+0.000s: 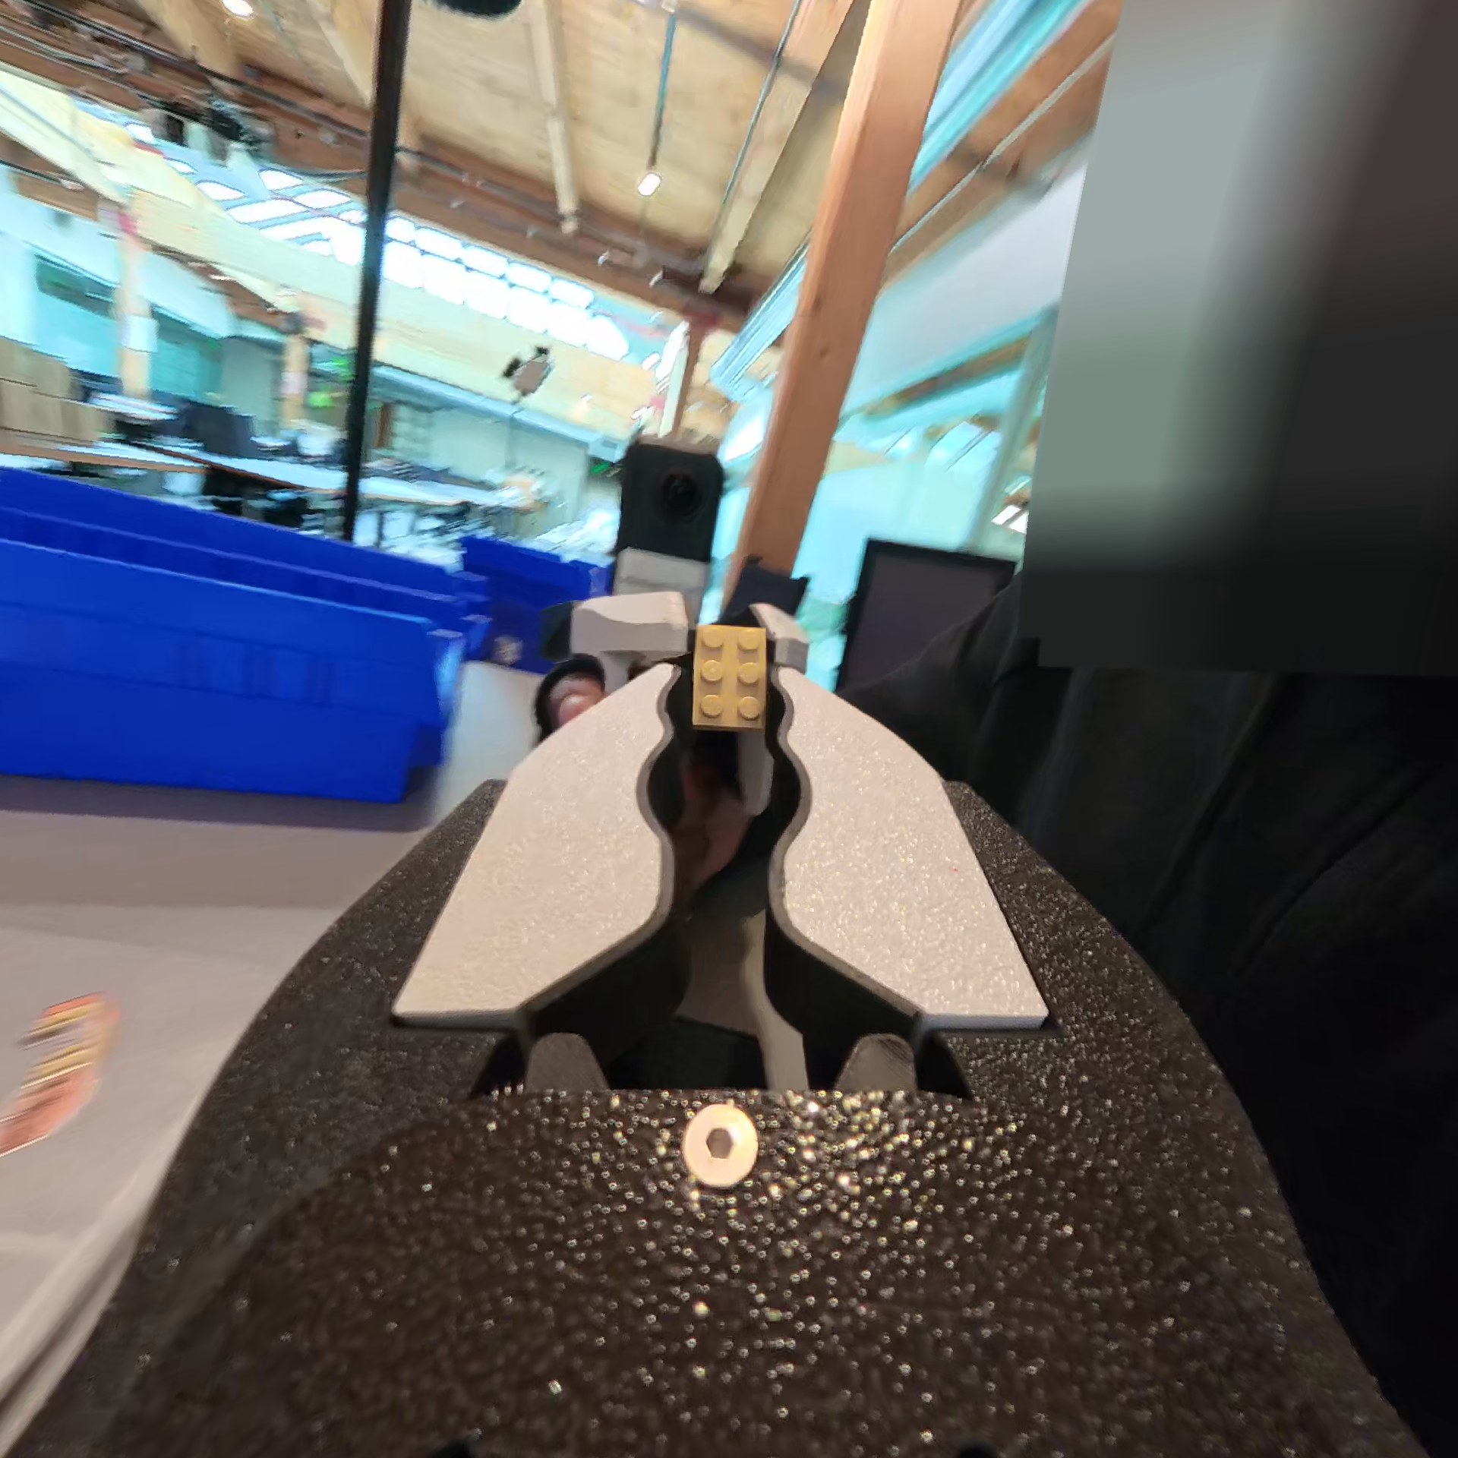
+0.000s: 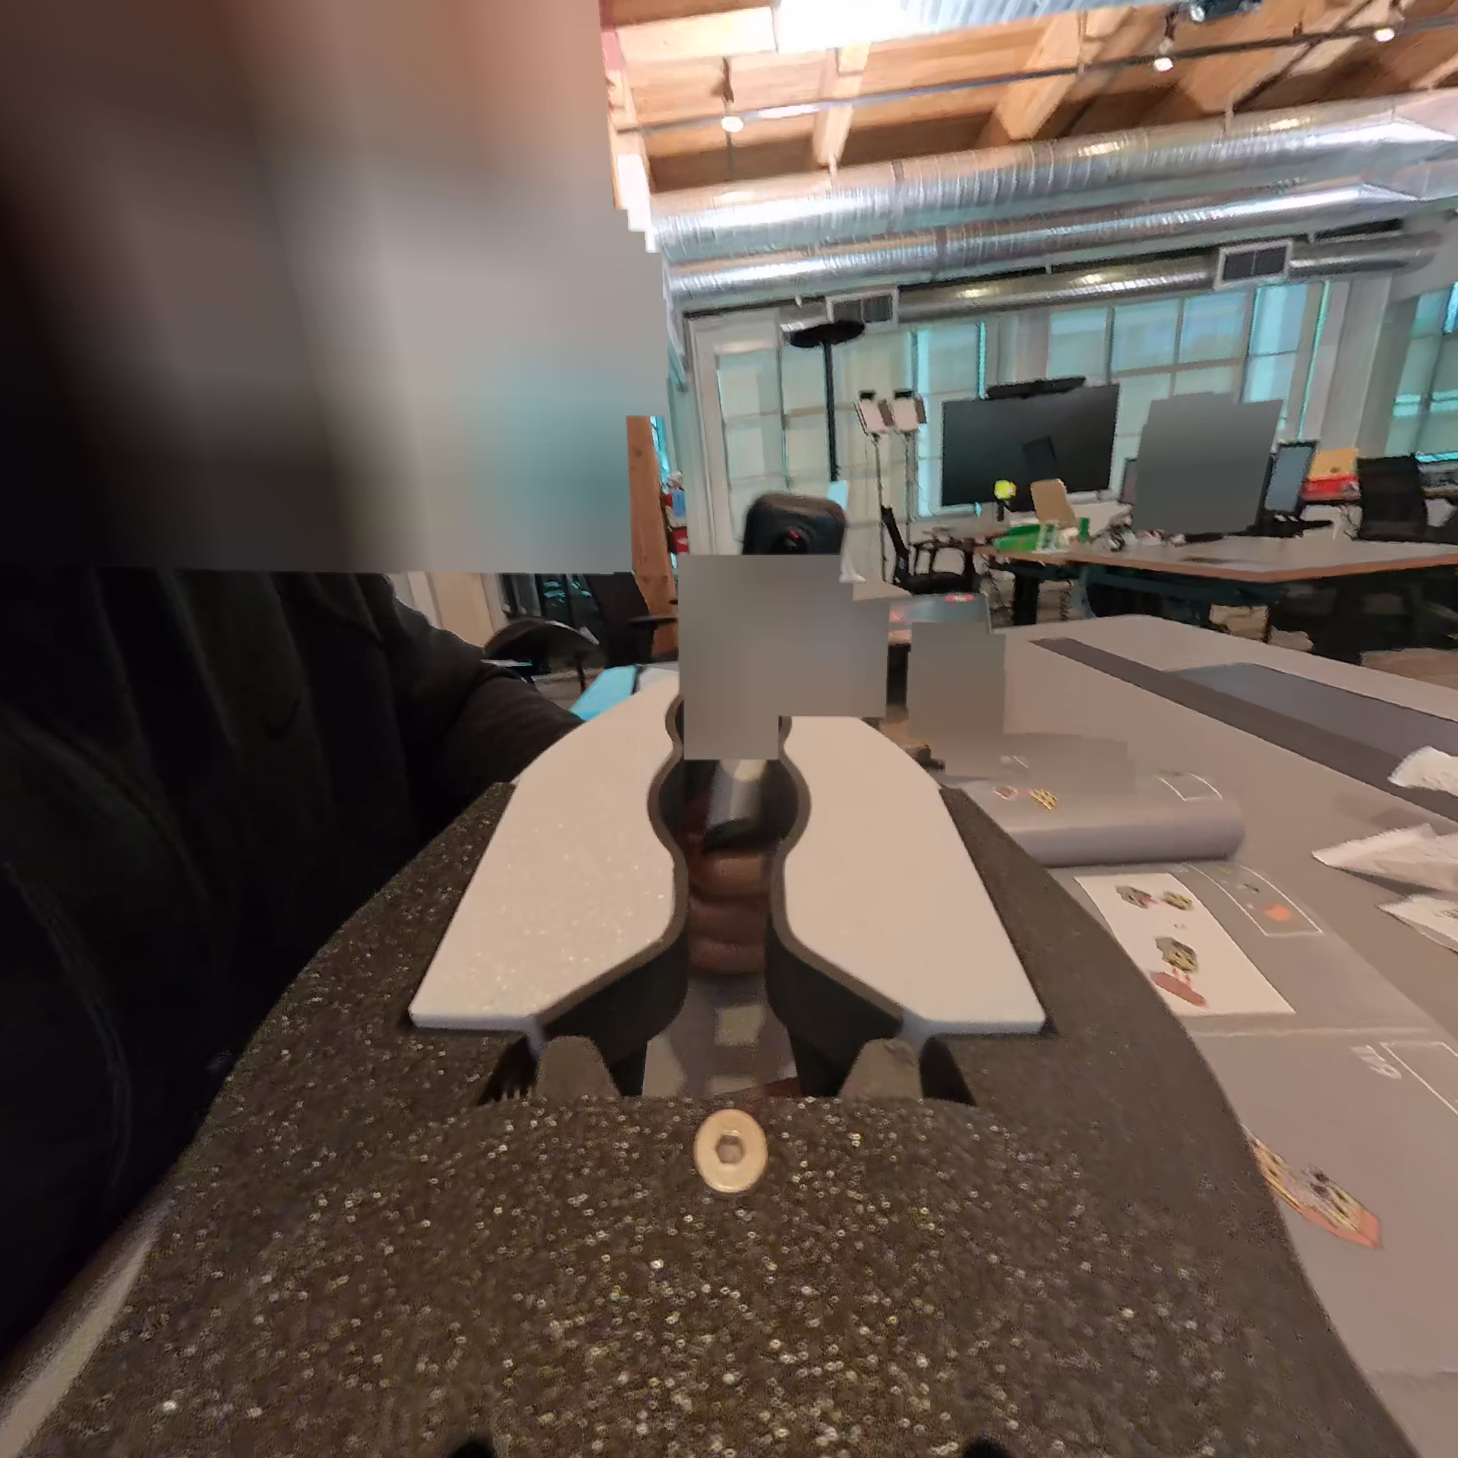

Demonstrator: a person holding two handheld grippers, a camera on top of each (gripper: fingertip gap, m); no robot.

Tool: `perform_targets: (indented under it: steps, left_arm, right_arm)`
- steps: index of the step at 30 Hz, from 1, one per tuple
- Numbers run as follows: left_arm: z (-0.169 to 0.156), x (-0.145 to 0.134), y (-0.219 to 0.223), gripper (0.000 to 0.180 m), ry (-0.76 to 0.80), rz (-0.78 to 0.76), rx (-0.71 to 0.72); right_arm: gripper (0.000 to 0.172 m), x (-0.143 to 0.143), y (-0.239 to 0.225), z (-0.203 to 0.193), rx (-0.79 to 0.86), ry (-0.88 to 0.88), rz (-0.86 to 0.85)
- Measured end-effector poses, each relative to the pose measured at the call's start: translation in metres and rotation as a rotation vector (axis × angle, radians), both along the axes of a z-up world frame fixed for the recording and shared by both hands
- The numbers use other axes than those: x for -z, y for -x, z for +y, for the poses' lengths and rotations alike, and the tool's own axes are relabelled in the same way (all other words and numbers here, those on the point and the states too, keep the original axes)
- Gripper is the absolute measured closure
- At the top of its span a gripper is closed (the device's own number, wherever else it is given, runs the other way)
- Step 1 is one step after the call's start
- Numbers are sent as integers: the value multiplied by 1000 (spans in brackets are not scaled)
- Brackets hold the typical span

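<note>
Brick [image 1: 730, 676]: tan, two-by-three studs, studded face toward the left wrist camera, long axis up-down in that view. Held aloft at the left gripper [image 1: 727, 694] tips; grasp cannot be told. Right gripper [image 1: 694, 631] opposite, fingers flanking the brick; grasp unclear. Blue bins [image 1: 221, 647] behind.

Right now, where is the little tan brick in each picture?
Left wrist view: tan brick in the middle, between the left tool's fingertips.
Right wrist view: not visible; a blurred patch covers the fingertips.
Shared landmark: the person's black clothing, right side in the left view, left side in the right.
</note>
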State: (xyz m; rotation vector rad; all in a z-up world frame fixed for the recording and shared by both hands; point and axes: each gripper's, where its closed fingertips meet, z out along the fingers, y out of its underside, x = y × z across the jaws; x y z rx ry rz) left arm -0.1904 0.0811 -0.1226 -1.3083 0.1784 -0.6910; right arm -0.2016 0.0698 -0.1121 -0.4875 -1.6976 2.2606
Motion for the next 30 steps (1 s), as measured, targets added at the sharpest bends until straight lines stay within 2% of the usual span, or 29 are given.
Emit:
perform_targets:
  steps: [2,6,10,12,16,21,30]
  left_arm:
    - [2,6,7,163,46,91,-65]
    - [4,31,21,164,252,351,-164]
    - [-6,91,33,163,636,688,-191]
    - [-15,118,32,163,786,786,-155]
    - [-18,141,16,163,870,743,-52]
    - [-19,141,18,163,872,694,-40]
    - [-19,142,15,162,871,701,-15]
  right_arm:
    - [155,7,6,2,41,-57,-23]
    - [141,29,13,1,89,-225,-91]
    - [142,51,15,-3,120,-356,-141]
    - [142,59,18,-6,133,-382,-174]
    - [144,72,21,-7,134,-414,-226]
    - [148,71,25,-2,142,-379,-267]
    - [150,73,26,-2,143,-381,-284]
